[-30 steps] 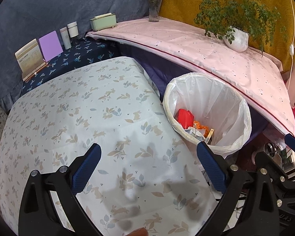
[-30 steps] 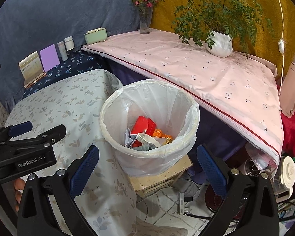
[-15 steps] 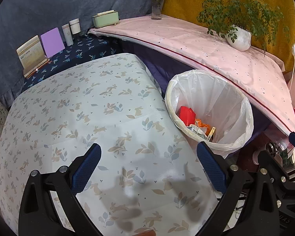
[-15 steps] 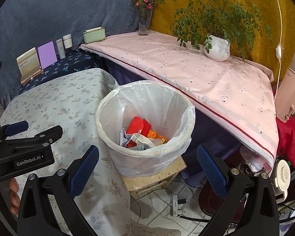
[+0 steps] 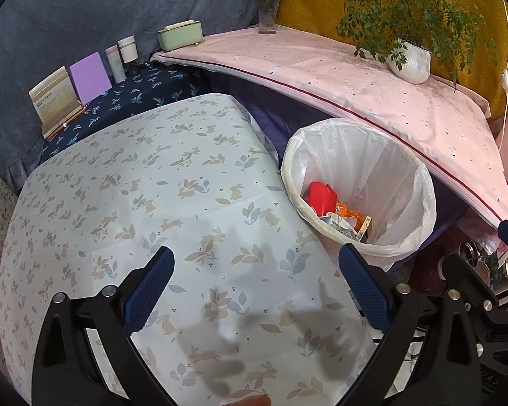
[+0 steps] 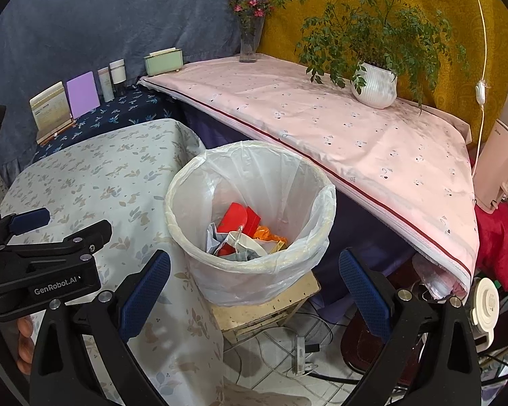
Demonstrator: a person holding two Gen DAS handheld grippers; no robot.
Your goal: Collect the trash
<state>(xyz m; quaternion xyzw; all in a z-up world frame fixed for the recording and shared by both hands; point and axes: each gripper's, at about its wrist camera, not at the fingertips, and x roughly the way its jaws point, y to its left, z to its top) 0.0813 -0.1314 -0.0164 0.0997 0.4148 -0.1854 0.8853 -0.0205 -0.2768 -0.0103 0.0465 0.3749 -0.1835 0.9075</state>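
Nearest the left camera, the left gripper (image 5: 255,282) hangs over the table (image 5: 125,182) with its blue-padded fingers spread wide and nothing between them; their shadows fall on the leaf-and-rabbit tablecloth below. The right gripper (image 6: 254,287) is likewise spread and empty, held beyond the table's edge in front of the trash bin (image 6: 193,264). Only the right view shows the left gripper from the side, a black body marked GenRobot.AI at the left edge with a bit of the hand (image 6: 22,348) under it; only the left view shows a sliver of the right gripper, at its right edge. The bin, lined with a clear plastic bag, stands just beside the table. The right view alone shows that it rests on a low wooden stool (image 6: 271,308), with cables and a power strip (image 6: 303,352) on the tiled floor beneath. The trash (image 6: 244,233) is inside the bin: red packaging, crumpled paper, something orange, seen more fully from the right camera; from the left one the near rim hides part of it. Farther back lie a dark floral cloth with a calendar (image 5: 54,99), a purple card (image 5: 89,76) and two bottles (image 5: 122,55), then a pink-covered shelf (image 5: 372,88) carrying a green box (image 5: 179,35), a flower vase (image 5: 267,10) and a potted plant (image 5: 409,61). A pink appliance (image 6: 501,172) shows plainly only in the right view.
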